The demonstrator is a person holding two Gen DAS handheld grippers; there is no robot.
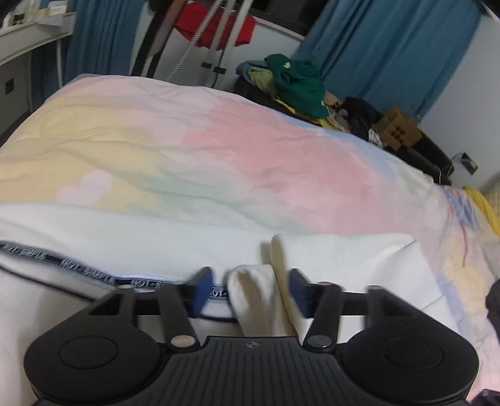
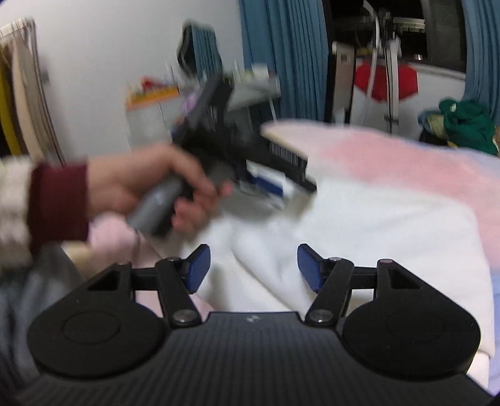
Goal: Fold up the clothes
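A white garment (image 1: 156, 231) lies spread on a pastel bedsheet (image 1: 250, 140), with a dark lettered band (image 1: 62, 259) along one edge. My left gripper (image 1: 251, 289) is open, and a raised fold of the white cloth (image 1: 259, 299) stands between its blue pads, touching the right one. In the right wrist view my right gripper (image 2: 253, 265) hangs open just over the white garment (image 2: 375, 234), with nothing pinched. A hand (image 2: 150, 184) in a dark red cuff holds the blurred left gripper further up the same cloth.
A heap of clothes topped by a green piece (image 1: 297, 81) sits beyond the bed's far edge, beside a cardboard box (image 1: 398, 131). Blue curtains (image 1: 390, 47) hang behind. A rack with a red item (image 1: 215, 28) stands at the back, and a white shelf (image 1: 31, 34) is at far left.
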